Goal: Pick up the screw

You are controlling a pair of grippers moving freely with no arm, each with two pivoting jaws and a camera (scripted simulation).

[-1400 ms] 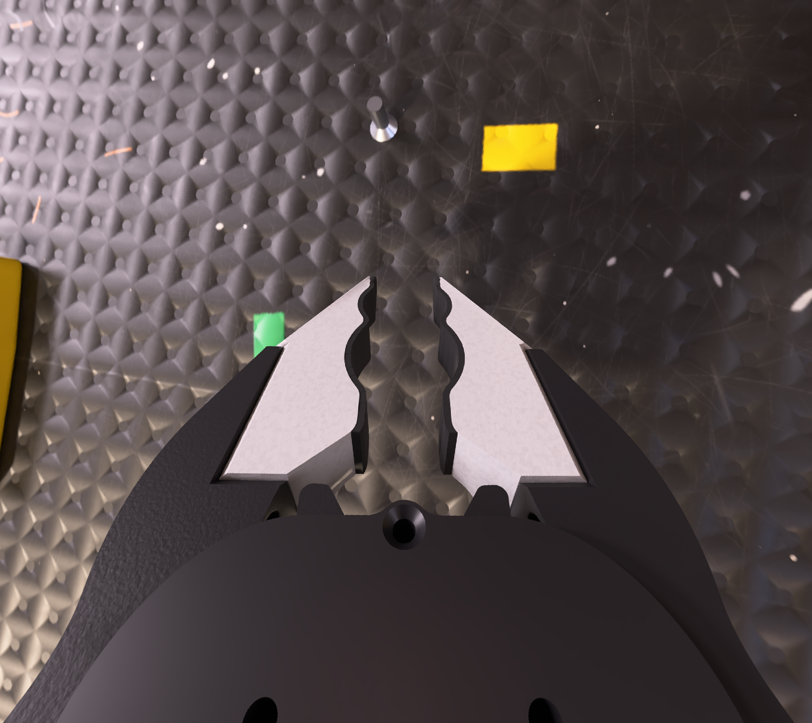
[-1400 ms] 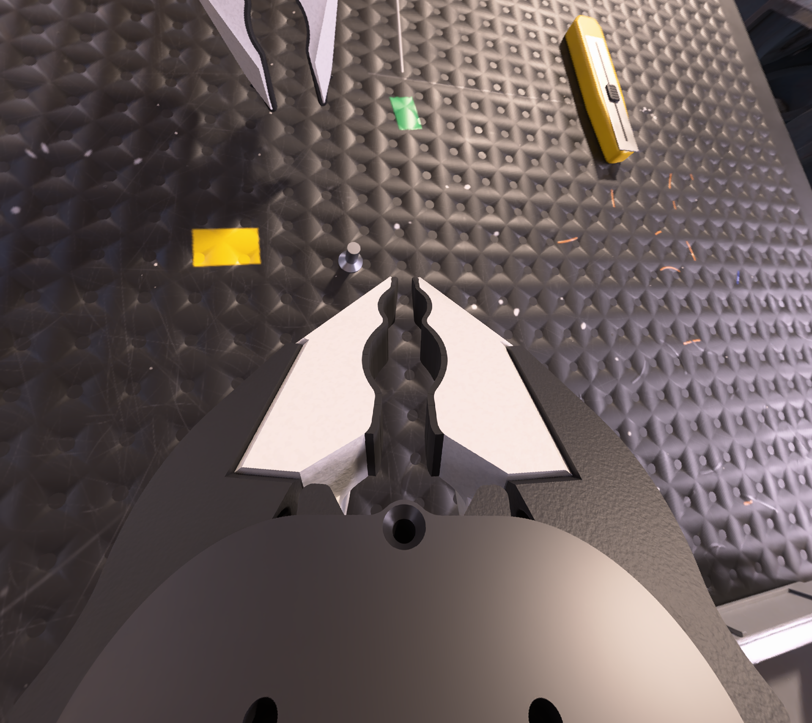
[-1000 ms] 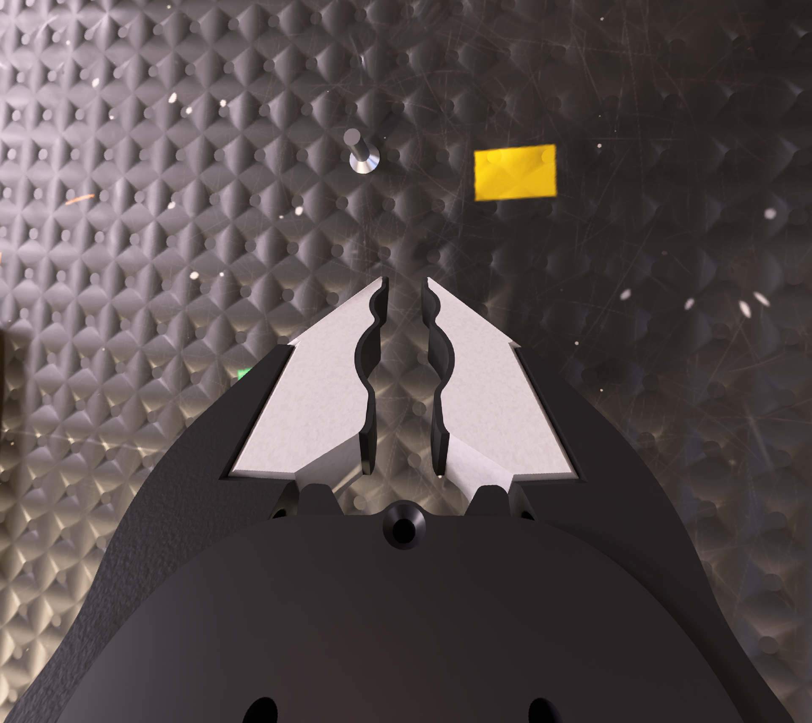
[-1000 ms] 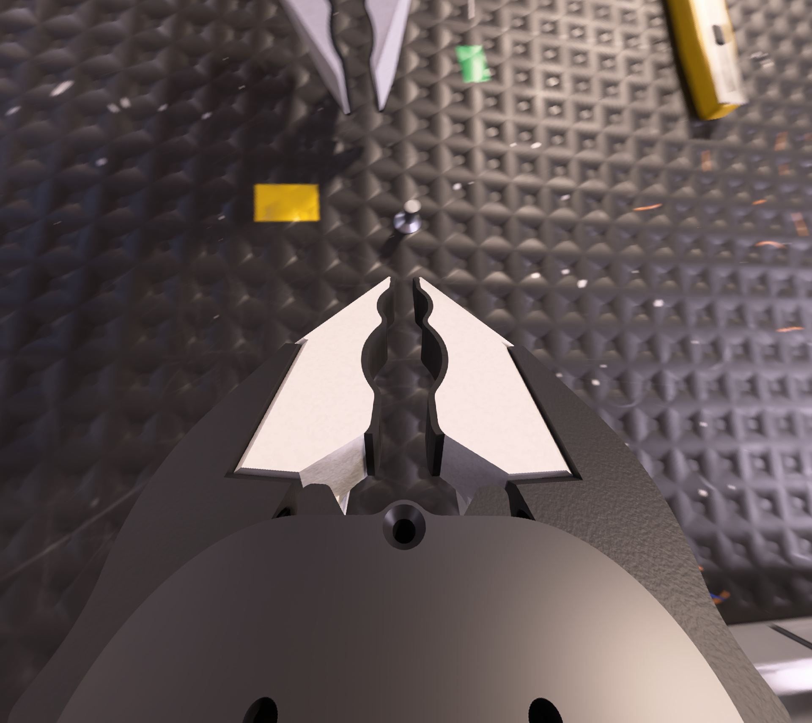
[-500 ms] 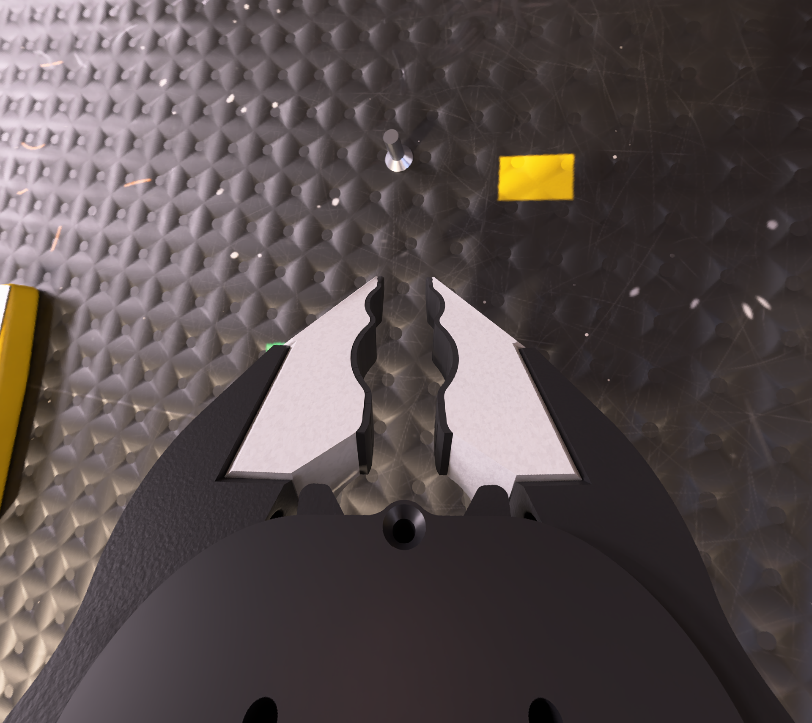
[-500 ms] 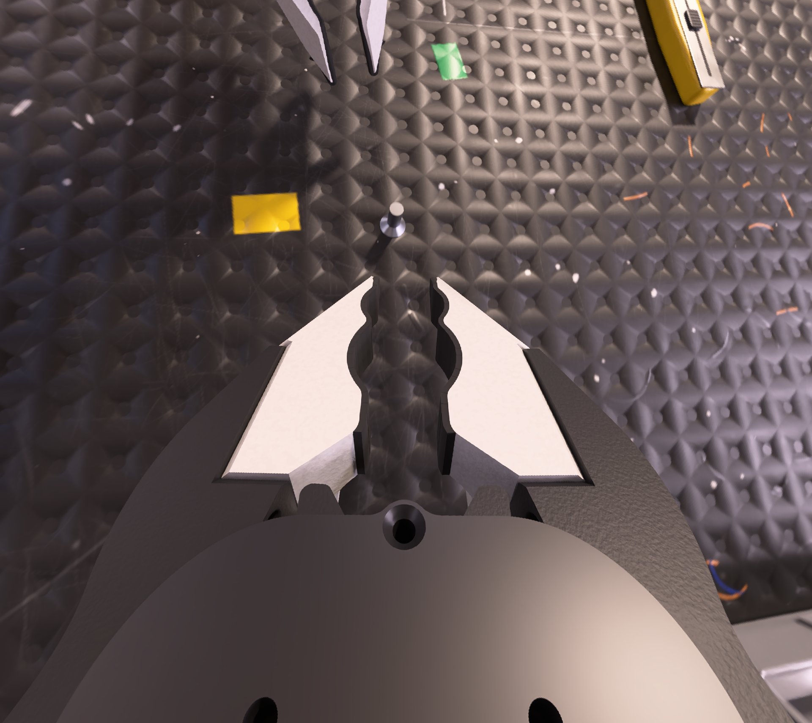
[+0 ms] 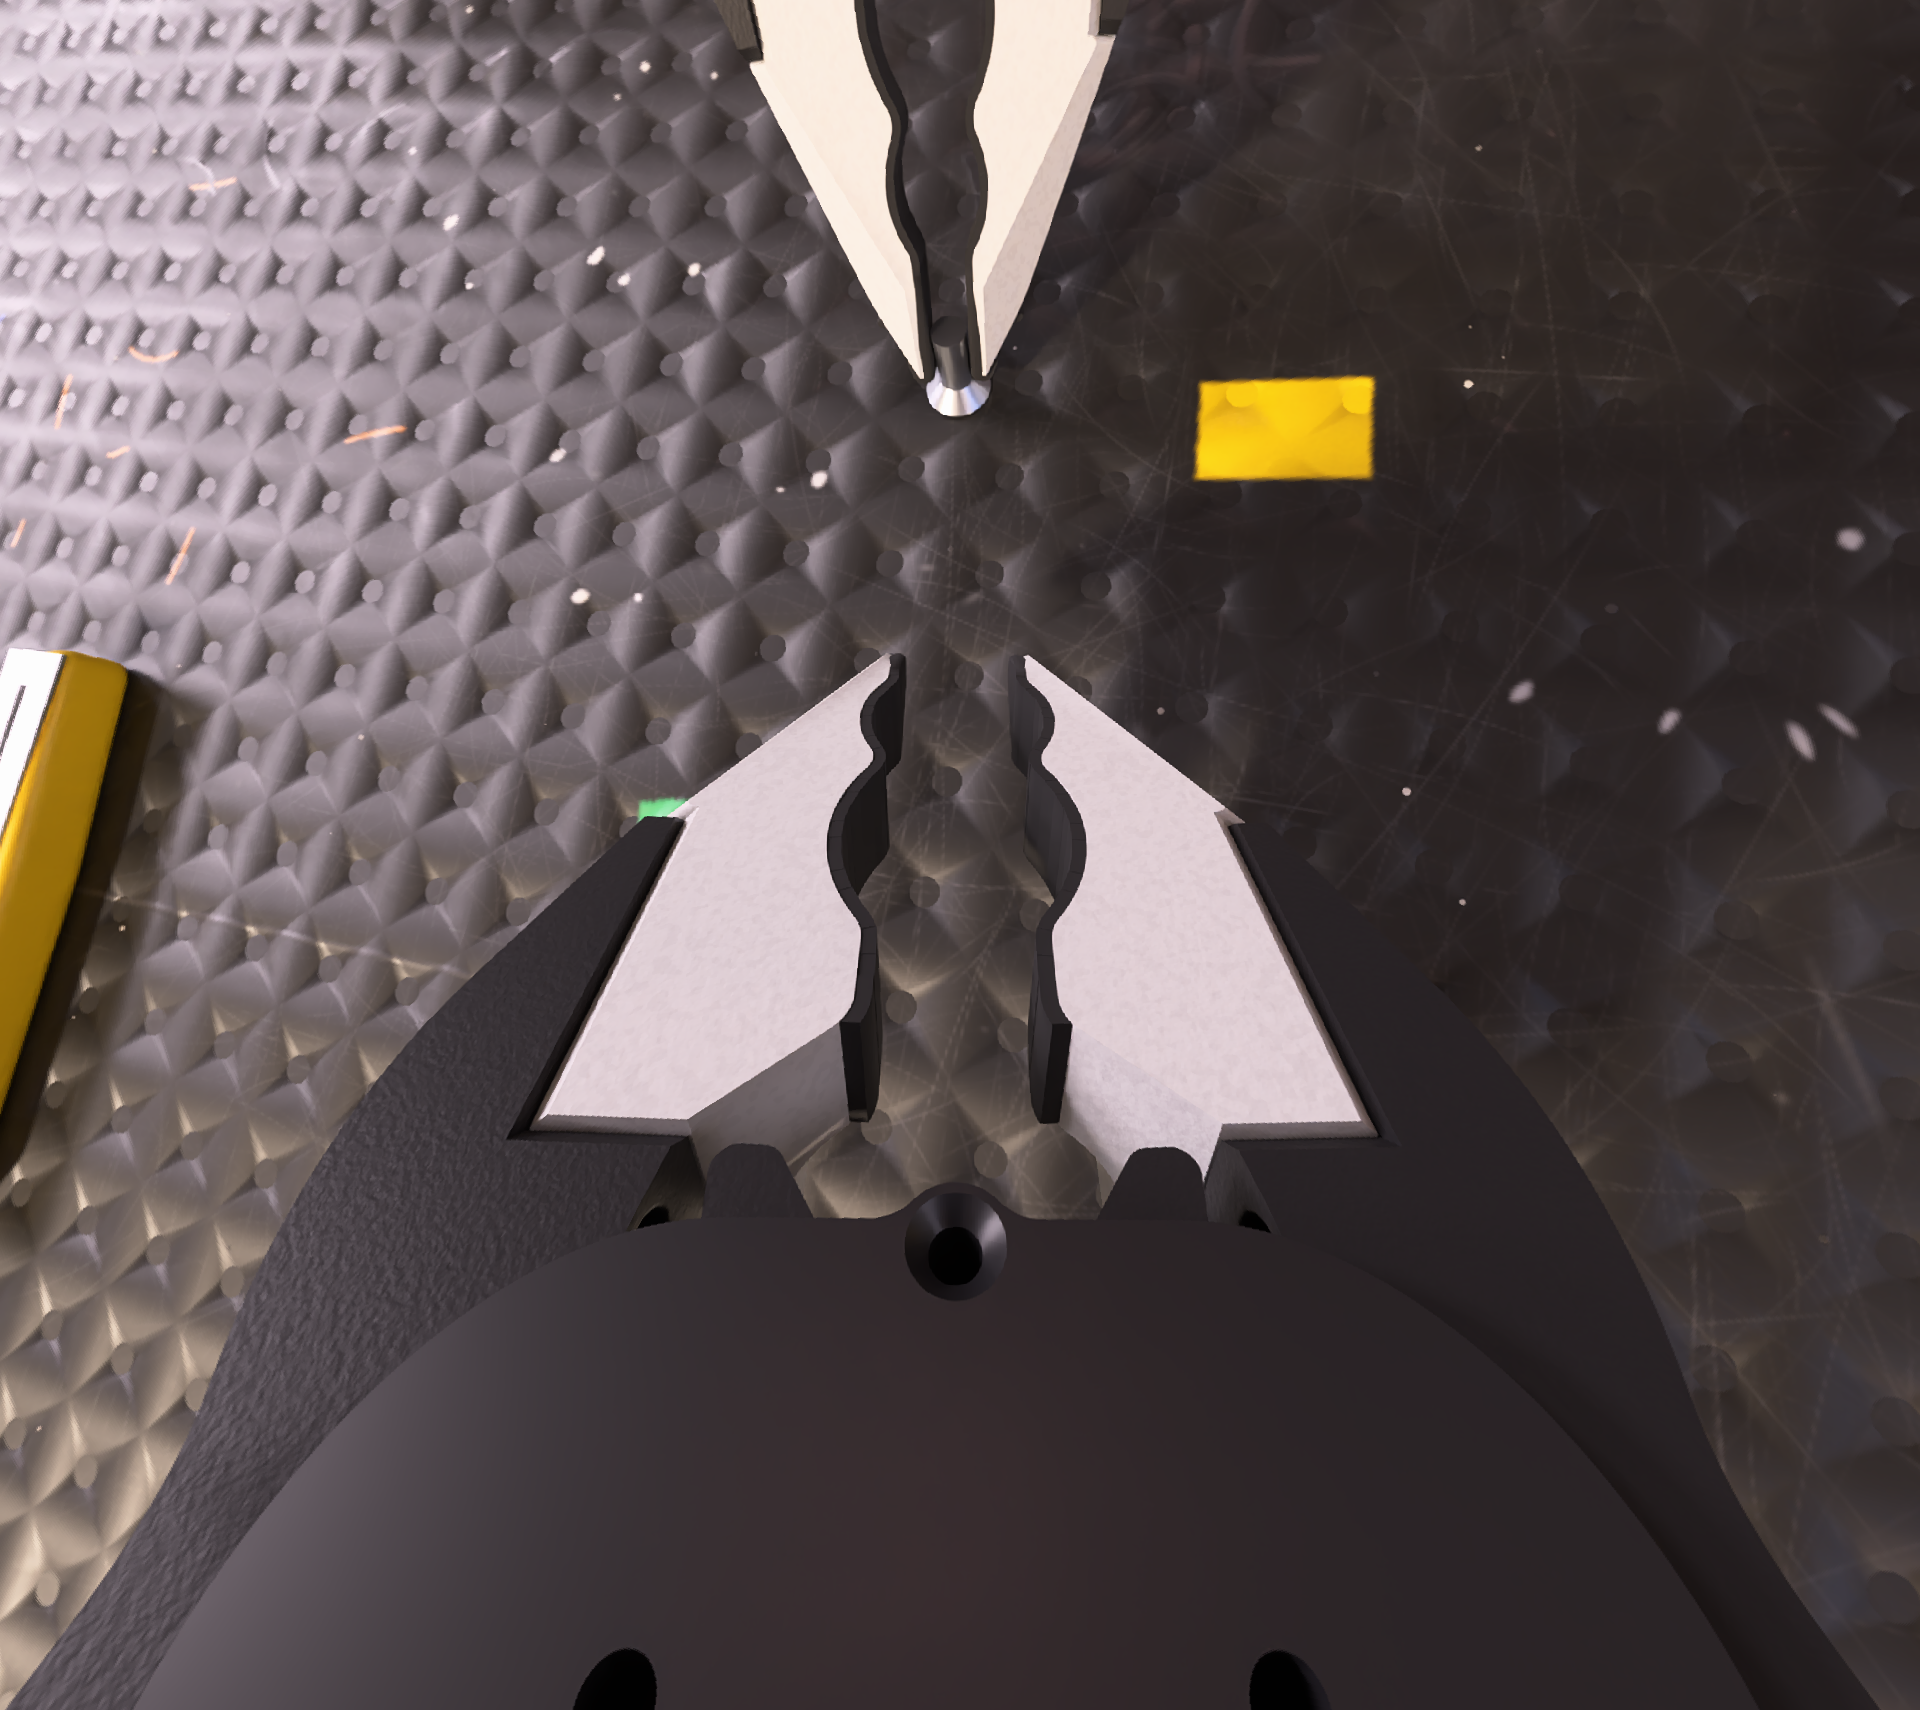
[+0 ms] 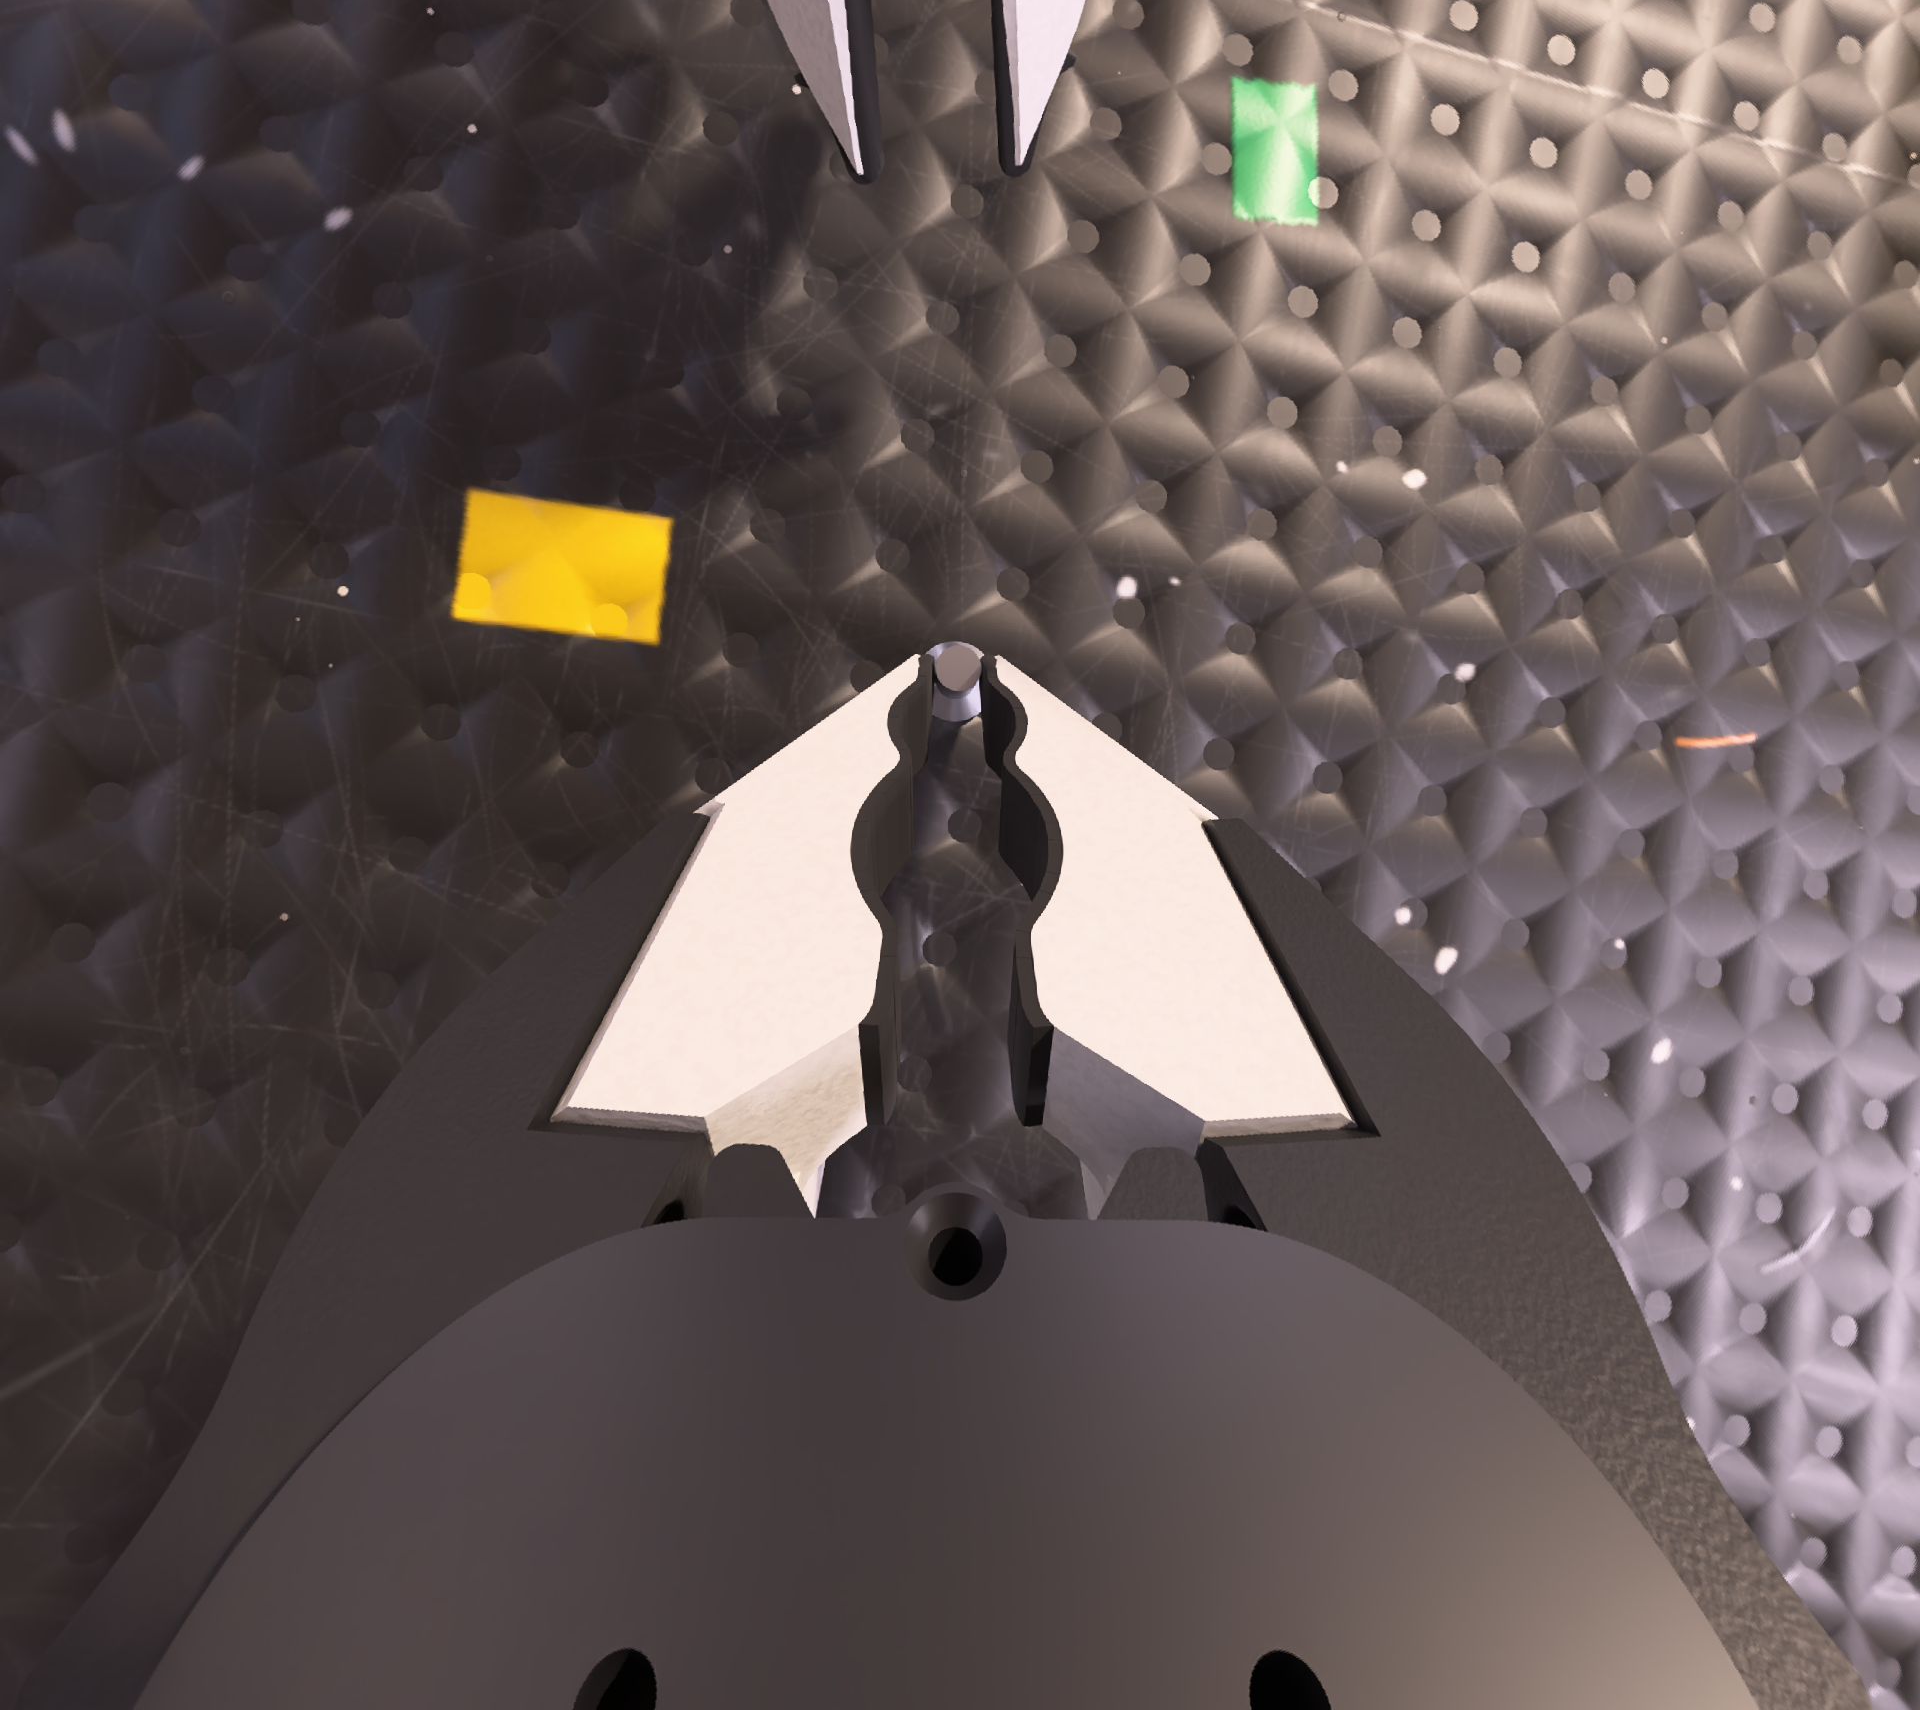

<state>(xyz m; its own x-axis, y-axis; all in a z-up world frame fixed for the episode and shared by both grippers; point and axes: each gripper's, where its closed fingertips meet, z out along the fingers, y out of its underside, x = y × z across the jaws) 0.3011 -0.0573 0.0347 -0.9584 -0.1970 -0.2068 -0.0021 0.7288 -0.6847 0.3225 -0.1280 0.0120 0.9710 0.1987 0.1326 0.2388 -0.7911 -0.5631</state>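
Dark studded mat [image 7: 416,310]; screw [image 8: 954,686] stands head-down between my right gripper [image 8: 956,673] tips, jaws pinching its shank. Left gripper [image 7: 956,673] hangs nearby, spread and empty. Grasp step, I judge; next calls for a straight lift.

A dark bench [image 7: 416,310] embossed with a regular grid of small pyramids and dots is seen, its surface scratched and sprinkled with pale flecks and a few thin orange shavings [image 7: 374,434]. The screw [image 7: 957,377] is stood head-down on the bench, between the fingertips of the right gripper [image 8: 954,675]. A flat yellow rectangle [image 7: 1284,427] is laid just beside the screw, to the left of the right gripper. A smaller green rectangle [image 8: 1274,148] is laid ahead and to the right of that gripper. A yellow box cutter [image 7: 47,871] is laid well to the left of the left gripper [image 7: 954,673].
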